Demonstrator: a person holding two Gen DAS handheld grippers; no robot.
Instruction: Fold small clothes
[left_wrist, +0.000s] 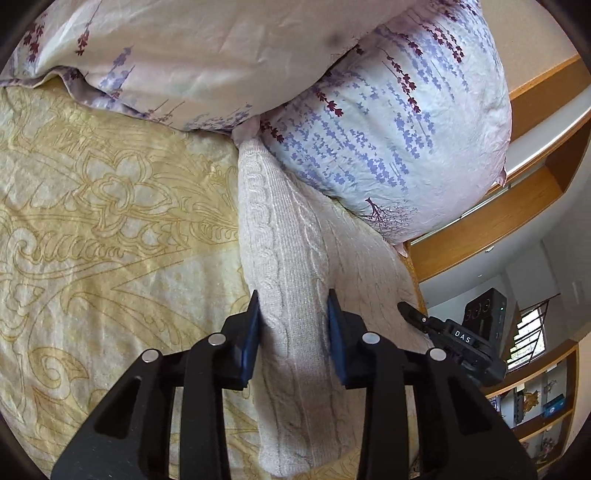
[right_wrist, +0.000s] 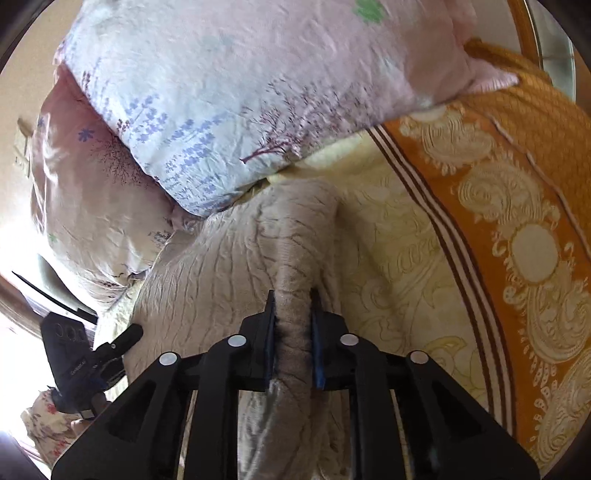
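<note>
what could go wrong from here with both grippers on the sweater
1. The far end of the sweater lies against the pillow; pulling could drag or snag there.
2. The left gripper has a thick fold between its fingers, and a bulky bunch may slip out when lifted.
3. The right gripper pinches only a narrow ridge of knit, so a tug may stretch it or skew the fold.

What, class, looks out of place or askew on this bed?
The far end of the knit garment runs up against the floral pillow, perhaps tucked beneath it. Both grippers, left and right, pinch bunched folds, so it lies uneven.
</note>
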